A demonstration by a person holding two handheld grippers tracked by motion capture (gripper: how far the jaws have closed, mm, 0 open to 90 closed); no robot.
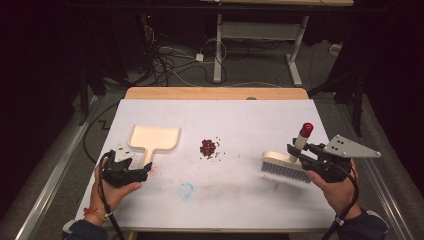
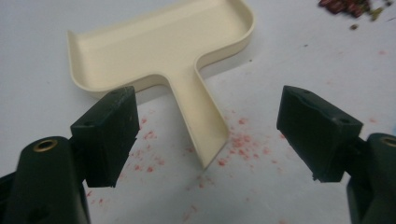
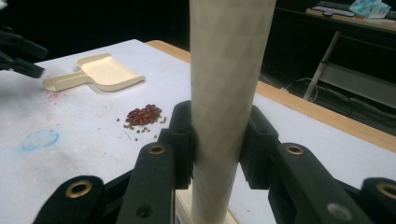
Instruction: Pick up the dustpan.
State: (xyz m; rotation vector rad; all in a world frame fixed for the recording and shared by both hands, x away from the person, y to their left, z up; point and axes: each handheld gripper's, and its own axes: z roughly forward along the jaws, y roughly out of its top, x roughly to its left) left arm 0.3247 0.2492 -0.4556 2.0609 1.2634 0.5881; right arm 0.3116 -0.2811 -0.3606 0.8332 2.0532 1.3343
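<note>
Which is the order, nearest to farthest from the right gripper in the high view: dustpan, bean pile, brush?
From the right gripper:
1. Brush, held by its handle, at the table's right.
2. Bean pile, mid-table.
3. Dustpan, far left, by the left gripper.

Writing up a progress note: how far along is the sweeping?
Done: the right gripper is shut on the cream brush handle. In hand: the left gripper, open, straddles the cream plastic dustpan's handle without gripping it. Left: the pile of red beans lies unswept on the white table.
</note>
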